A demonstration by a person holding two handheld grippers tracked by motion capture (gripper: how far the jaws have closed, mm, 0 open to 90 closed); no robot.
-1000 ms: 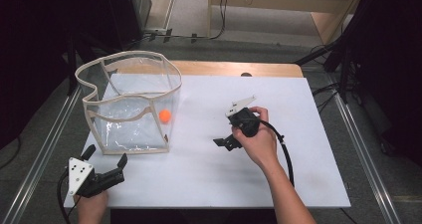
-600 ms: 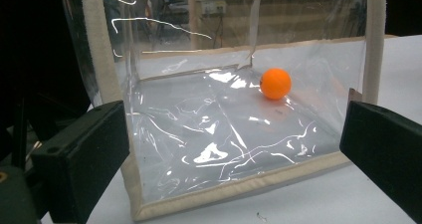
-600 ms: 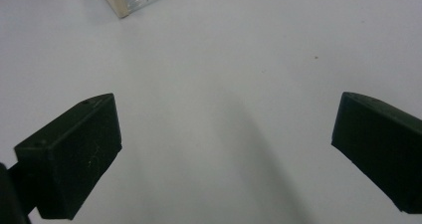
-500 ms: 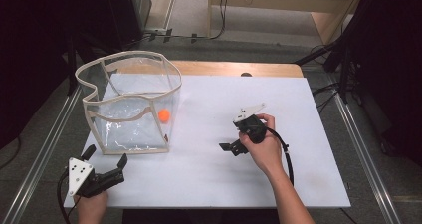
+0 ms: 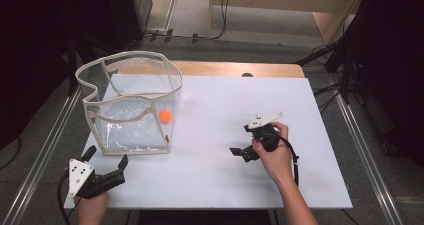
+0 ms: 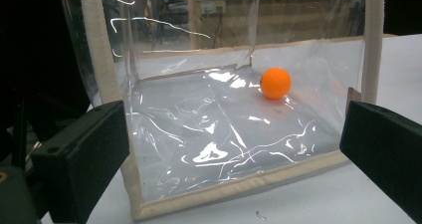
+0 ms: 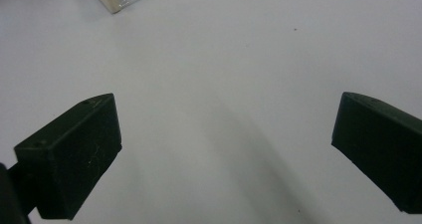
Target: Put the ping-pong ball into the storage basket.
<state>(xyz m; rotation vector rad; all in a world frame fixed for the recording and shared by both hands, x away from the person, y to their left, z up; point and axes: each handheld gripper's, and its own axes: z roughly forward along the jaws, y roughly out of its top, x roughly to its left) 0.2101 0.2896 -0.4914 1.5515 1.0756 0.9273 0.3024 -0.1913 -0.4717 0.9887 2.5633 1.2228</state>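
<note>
Orange ball inside clear bag, both grippers' jaws spread wide, empty

The clear bag is standing on the desk's left side, a ball sitting inside it. The left claw is hovering just before it; the right claw is hanging well apart, right of centre.

clear bag blocks left, table open

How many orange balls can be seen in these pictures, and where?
1. A small orange ball lies inside the clear plastic bag with beige trim, on its floor near the right wall. The bag is transparent, so none seems hidden.
</note>
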